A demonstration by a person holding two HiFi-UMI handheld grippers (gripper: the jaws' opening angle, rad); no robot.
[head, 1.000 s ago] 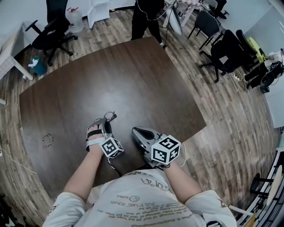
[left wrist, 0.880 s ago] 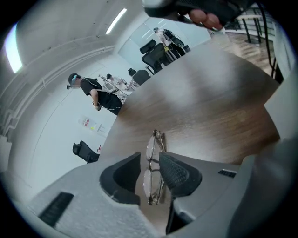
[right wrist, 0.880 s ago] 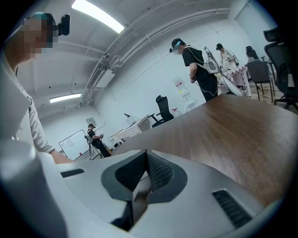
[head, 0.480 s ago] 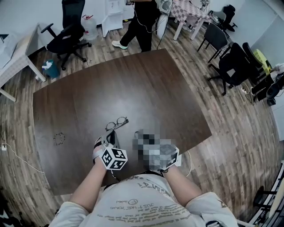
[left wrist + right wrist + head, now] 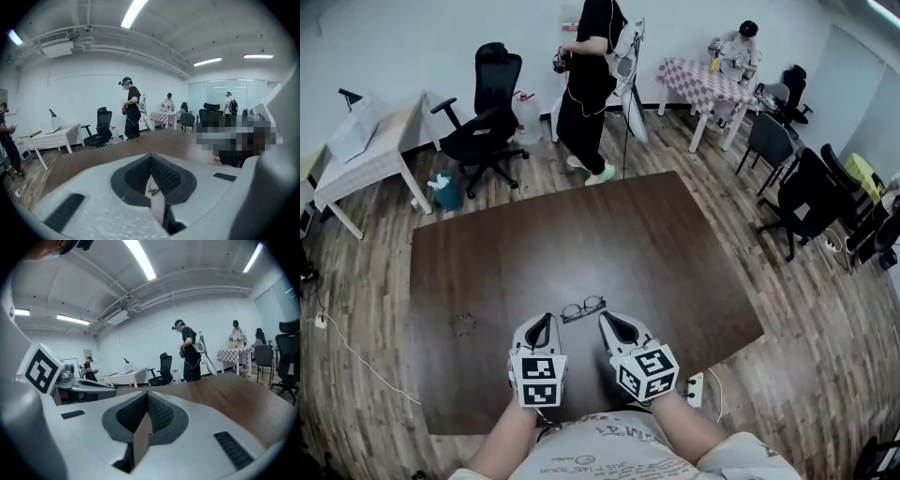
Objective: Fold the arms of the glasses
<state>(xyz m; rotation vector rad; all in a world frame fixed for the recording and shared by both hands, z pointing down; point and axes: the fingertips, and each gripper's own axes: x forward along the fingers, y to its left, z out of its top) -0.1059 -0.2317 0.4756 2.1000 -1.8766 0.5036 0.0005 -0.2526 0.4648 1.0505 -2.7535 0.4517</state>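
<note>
- Head view: glasses [image 5: 583, 307] lie on the table [image 5: 581, 225] at twelve o'clock, just ahead of the left gripper [image 5: 540, 323] and right gripper [image 5: 612, 323], touching neither. Their arms are too small to read, possibly folded.
- Left gripper view: jaws clenched, empty.
- Right gripper view: jaws clenched, empty.
- Step: fits glasses waiting for folding, or folded and set down.

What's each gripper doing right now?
Left gripper: shut, empty.
Right gripper: shut, empty.
Glasses: on the table, ungripped.

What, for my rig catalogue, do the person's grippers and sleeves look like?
Left gripper and right gripper: pale grey moulded shells, dark ribbed pads on the fingers, each with a black-and-white square-marker cube. The person wears a light, printed short-sleeved T-shirt.
</note>
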